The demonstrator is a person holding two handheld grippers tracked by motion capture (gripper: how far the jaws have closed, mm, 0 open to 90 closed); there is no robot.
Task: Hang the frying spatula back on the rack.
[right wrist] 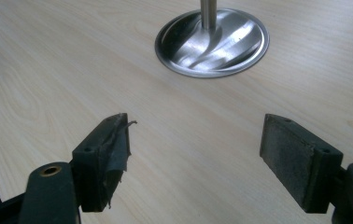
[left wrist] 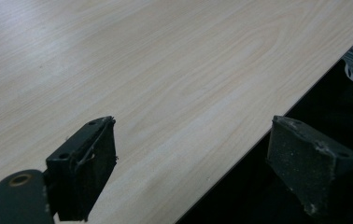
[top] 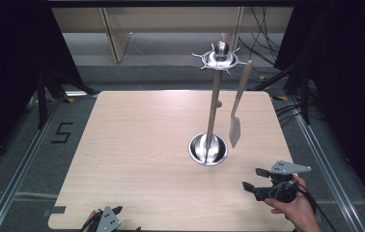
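A shiny metal stand with a round bowl-shaped base (top: 208,149) and a tall thin pole stands on the light wooden table (top: 137,145), a bit right of the middle. At the top of the pole is a silver ring of hooks (top: 219,59). A pale wooden spatula (top: 237,112) hangs from one hook on the right side, and its flat end hangs just beside the base, above the table.

The right hand-held gripper (top: 253,178) is near the right part of the front edge, held in a hand (top: 294,205). Its jaws are wide open with nothing between them, and they point at the base. The table between them and the base is bare.

The left hand-held gripper (top: 104,218) sits at the front edge, toward the left corner. Its jaws are wide open too and hold nothing. One jaw is over the wood and the other hangs past the table edge.

The left half of the table is bare wood. Black cables (top: 287,113) lie on the floor past the right edge.
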